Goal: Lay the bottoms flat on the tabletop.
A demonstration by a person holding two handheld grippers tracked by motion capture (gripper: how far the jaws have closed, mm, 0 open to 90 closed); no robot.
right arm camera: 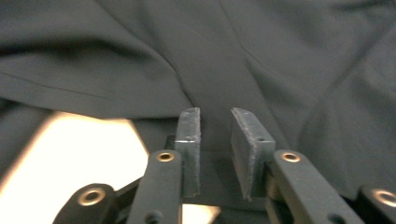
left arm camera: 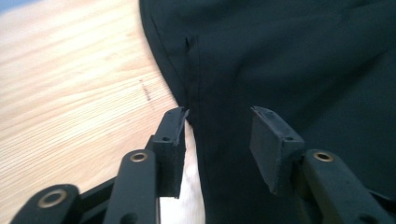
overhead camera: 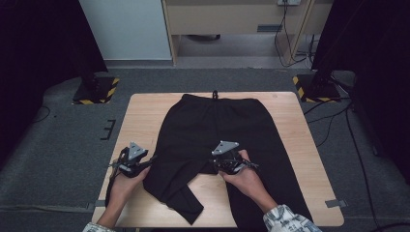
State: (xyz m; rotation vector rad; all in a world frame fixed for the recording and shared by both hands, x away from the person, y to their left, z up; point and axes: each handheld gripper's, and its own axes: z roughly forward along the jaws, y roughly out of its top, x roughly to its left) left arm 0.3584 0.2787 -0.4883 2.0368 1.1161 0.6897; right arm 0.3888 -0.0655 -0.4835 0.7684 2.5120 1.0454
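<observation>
A pair of black trousers point(overhead camera: 212, 125) lies flat on the wooden table point(overhead camera: 140, 116), waistband at the far edge, legs toward me. The leg on the left is bent inward near its end point(overhead camera: 186, 203). My left gripper point(overhead camera: 149, 162) sits at that leg's outer edge. In the left gripper view it point(left arm camera: 219, 114) is open, its jaws straddling the side seam point(left arm camera: 191, 84) of the trousers point(left arm camera: 289, 60). My right gripper point(overhead camera: 217, 166) is over the crotch. In the right gripper view it point(right arm camera: 215, 114) is open with a narrow gap just above the dark cloth point(right arm camera: 261, 51).
Bare wood point(left arm camera: 70, 84) lies left of the trousers, and a bright patch of table point(right arm camera: 84, 144) shows between the legs. Past the table are grey carpet, stand bases with yellow-black stripes point(overhead camera: 96, 89), cables point(overhead camera: 333, 116) and a wooden desk point(overhead camera: 232, 19).
</observation>
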